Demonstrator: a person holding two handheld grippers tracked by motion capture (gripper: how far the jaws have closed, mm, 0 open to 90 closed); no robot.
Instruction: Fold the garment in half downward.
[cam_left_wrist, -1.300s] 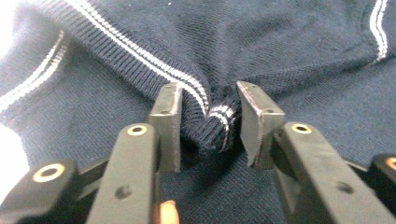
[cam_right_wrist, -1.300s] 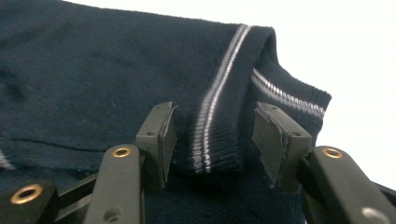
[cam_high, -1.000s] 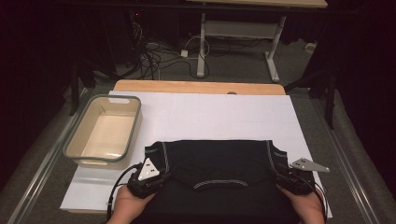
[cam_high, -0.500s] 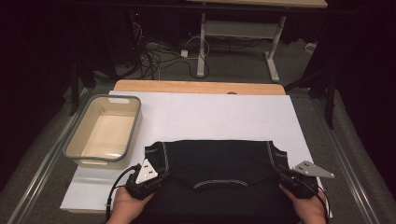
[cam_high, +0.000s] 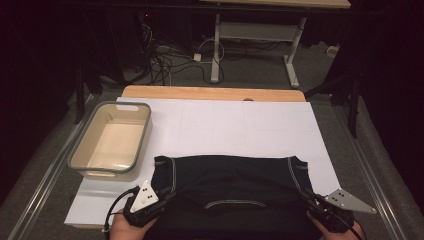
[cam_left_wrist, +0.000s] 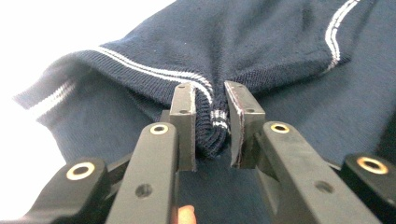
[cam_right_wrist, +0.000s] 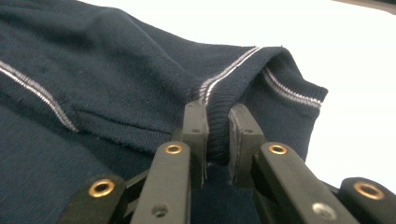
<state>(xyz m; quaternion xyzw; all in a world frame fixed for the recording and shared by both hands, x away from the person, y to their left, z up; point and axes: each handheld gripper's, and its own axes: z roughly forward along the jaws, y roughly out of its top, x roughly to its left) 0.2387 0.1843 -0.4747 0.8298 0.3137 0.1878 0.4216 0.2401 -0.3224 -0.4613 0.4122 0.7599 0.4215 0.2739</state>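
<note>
The shirt (cam_high: 232, 185) lay on the desk (cam_high: 230, 130) with its long axis across, from the left tongs (cam_high: 167, 196) to the right tongs (cam_high: 306, 196). Each tongs pinched one ribbed sleeve hem, and the cloth stretched forward beyond both, equally near each hand.

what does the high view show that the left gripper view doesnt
High view alone: the whole table with its white sheet, the empty tub left of the shirt, the right gripper at the shirt's other side, and cables on the floor beyond.

Left gripper view alone: the left gripper close up, its jaws shut on a bunched ribbed cuff with white stripes.

Both: the dark shirt lying on the white sheet, gripped by the left gripper.
</note>
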